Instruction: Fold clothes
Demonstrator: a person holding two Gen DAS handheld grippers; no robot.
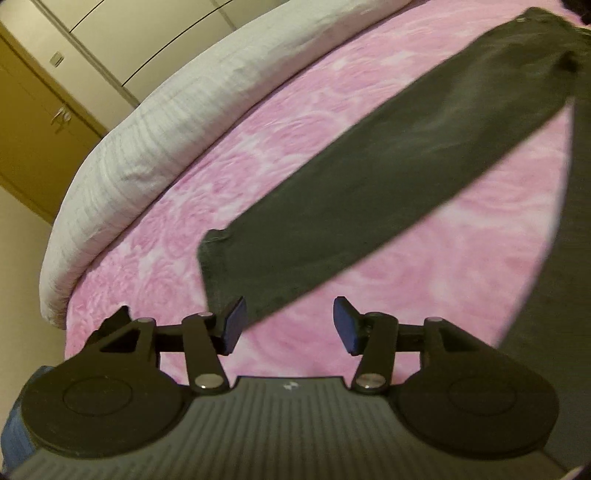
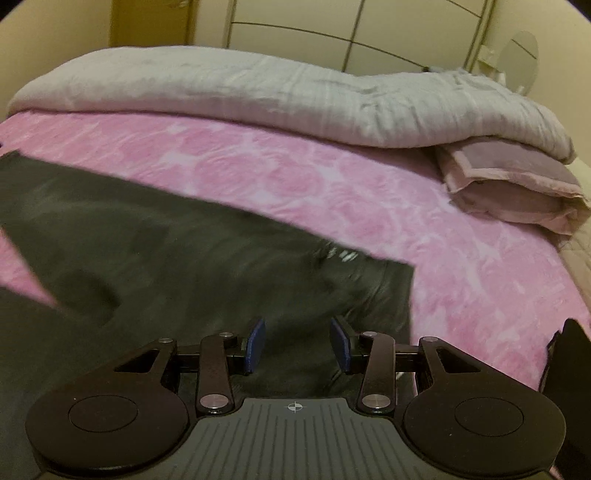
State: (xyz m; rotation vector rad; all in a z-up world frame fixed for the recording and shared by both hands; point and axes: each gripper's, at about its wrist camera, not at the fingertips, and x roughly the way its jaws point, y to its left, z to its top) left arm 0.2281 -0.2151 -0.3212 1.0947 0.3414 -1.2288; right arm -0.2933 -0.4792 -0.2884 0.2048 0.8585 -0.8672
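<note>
Your 2 grippers both hover spread, holding nothing: the left gripper [image 1: 288, 325] by the hem of 1 leg, the right gripper [image 2: 297, 345] over the waist end. 1 pair of dark trousers [image 2: 177, 243] lies flat on the pink bedspread [image 2: 461, 258]. Beyond: 1 grey duvet [image 2: 258, 96], 1 folded blanket [image 2: 517, 192], wardrobe doors [image 1: 122, 33].

This place is a bedroom in a home. A bed with a pink rose-patterned blanket [image 2: 295, 177] fills most of both views. A grey duvet [image 2: 258, 99] is rolled up along its far side, and a folded lilac quilt [image 2: 517, 192] lies near it. Behind the bed stands a cream wardrobe [image 2: 351, 29], and the left wrist view shows a brown door with a handle [image 1: 61, 118].
</note>
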